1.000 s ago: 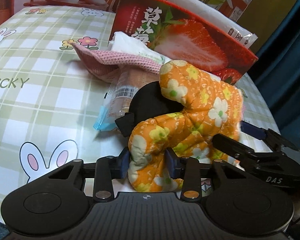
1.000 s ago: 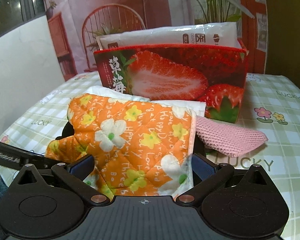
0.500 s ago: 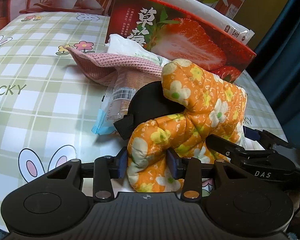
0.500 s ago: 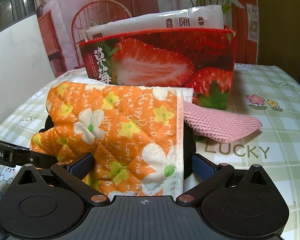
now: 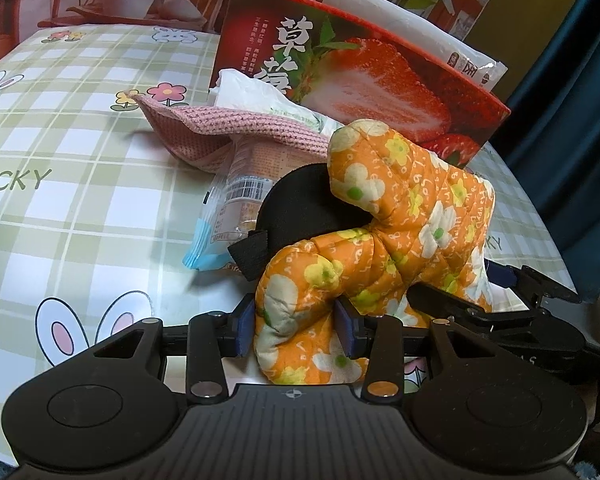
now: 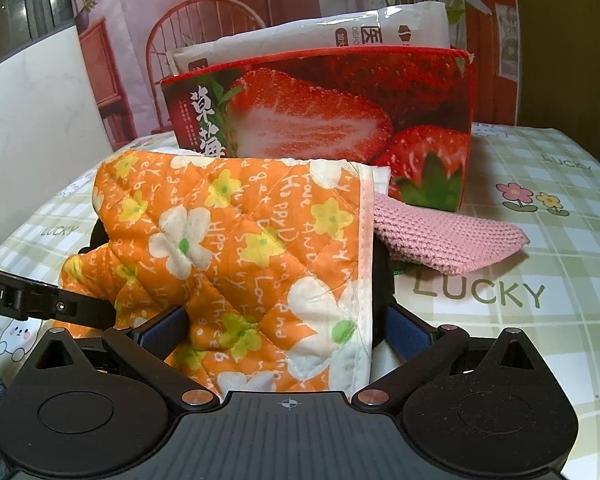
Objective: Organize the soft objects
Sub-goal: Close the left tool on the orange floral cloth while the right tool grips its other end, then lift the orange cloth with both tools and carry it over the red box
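An orange floral oven mitt [image 5: 412, 232] sits above the checked surface [image 5: 80, 160], its fingertip end pinched by the left tool [image 5: 296, 330]; the right tool [image 6: 284, 332] apparently clamps its cuff, before a strawberry box [image 6: 340, 120].

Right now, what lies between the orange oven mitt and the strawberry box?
In the left wrist view, a pink knitted cloth and a white plastic packet lie between the orange oven mitt and the strawberry box.
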A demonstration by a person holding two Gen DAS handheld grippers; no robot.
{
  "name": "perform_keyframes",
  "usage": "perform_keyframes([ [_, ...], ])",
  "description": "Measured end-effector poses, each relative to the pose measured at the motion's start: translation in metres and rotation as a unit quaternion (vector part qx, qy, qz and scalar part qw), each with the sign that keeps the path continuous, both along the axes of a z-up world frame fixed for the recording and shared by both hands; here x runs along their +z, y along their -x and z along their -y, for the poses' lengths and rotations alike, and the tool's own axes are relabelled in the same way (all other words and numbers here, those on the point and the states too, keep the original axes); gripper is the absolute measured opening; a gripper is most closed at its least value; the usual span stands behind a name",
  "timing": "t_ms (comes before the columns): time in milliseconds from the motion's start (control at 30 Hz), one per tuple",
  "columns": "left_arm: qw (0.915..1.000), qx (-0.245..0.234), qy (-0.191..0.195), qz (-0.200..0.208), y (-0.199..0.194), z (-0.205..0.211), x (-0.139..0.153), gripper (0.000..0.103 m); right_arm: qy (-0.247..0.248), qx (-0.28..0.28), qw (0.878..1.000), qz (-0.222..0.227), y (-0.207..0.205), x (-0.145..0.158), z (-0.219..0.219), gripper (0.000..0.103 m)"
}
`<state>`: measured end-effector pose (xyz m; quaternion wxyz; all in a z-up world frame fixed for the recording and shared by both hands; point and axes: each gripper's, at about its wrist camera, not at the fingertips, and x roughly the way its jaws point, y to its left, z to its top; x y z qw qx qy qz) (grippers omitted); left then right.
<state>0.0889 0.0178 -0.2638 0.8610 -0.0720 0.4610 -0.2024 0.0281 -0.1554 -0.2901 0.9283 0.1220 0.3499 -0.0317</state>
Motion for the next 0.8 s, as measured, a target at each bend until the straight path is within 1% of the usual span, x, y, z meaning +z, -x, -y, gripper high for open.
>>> perform_keyframes([
  [133, 1.0, 0.003, 0.002, -0.002, 0.001, 0.001, 0.0, 0.045, -0.011, 0.011, 1.0, -0.006, 0.005, 0.005, 0.001, 0.103],
  [200, 1.0, 0.004, 0.003, -0.002, 0.001, 0.001, 0.0, 0.045, -0.006, 0.012, 1.0, 0.013, 0.01, 0.013, -0.001, 0.102],
  [300, 1.0, 0.005, 0.006, -0.002, 0.002, 0.001, 0.0, 0.045, 0.009, 0.021, 0.998, 0.052, 0.019, 0.029, -0.005, 0.097],
  [367, 0.9999, 0.006, 0.008, -0.003, 0.002, 0.001, 0.0, 0.045, 0.016, 0.028, 0.997, 0.068, 0.023, 0.037, -0.008, 0.089],
  [433, 0.9999, 0.009, 0.009, -0.005, 0.002, 0.002, 0.0, 0.044, 0.017, 0.039, 0.996, 0.078, 0.026, 0.043, -0.01, 0.071],
  [467, 0.9999, 0.009, 0.009, -0.005, 0.002, 0.002, 0.0, 0.043, 0.019, 0.041, 0.996, 0.08, 0.027, 0.045, -0.01, 0.066],
  [533, 0.9999, 0.011, 0.004, -0.005, 0.003, 0.003, 0.001, 0.041, 0.026, 0.043, 0.995, 0.084, 0.029, 0.05, -0.01, 0.051],
  [567, 0.9999, 0.011, 0.005, -0.004, 0.005, 0.003, 0.002, 0.039, 0.029, 0.045, 0.995, 0.083, 0.028, 0.052, -0.01, 0.048],
  [600, 0.9999, 0.012, 0.007, -0.001, 0.006, 0.003, 0.004, 0.036, 0.033, 0.046, 0.995, 0.081, 0.028, 0.053, -0.01, 0.041],
  [633, 0.9999, 0.012, 0.007, 0.005, 0.008, 0.002, 0.007, 0.033, 0.038, 0.046, 0.995, 0.075, 0.027, 0.054, -0.009, 0.034],
  [667, 0.9998, 0.013, 0.008, 0.016, 0.01, 0.002, 0.011, 0.031, 0.043, 0.043, 0.996, 0.071, 0.028, 0.054, -0.009, 0.03],
  [700, 0.9996, 0.012, 0.011, 0.025, 0.012, 0.0, 0.015, 0.027, 0.044, 0.041, 0.996, 0.068, 0.029, 0.054, -0.008, 0.025],
  [733, 0.9992, 0.01, 0.015, 0.035, 0.014, 0.0, 0.02, 0.024, 0.039, 0.039, 0.996, 0.066, 0.029, 0.055, -0.005, 0.018],
  [800, 0.9983, 0.002, 0.018, 0.055, 0.019, 0.0, 0.028, 0.022, 0.027, 0.037, 0.997, 0.067, 0.032, 0.057, -0.002, 0.01],
])
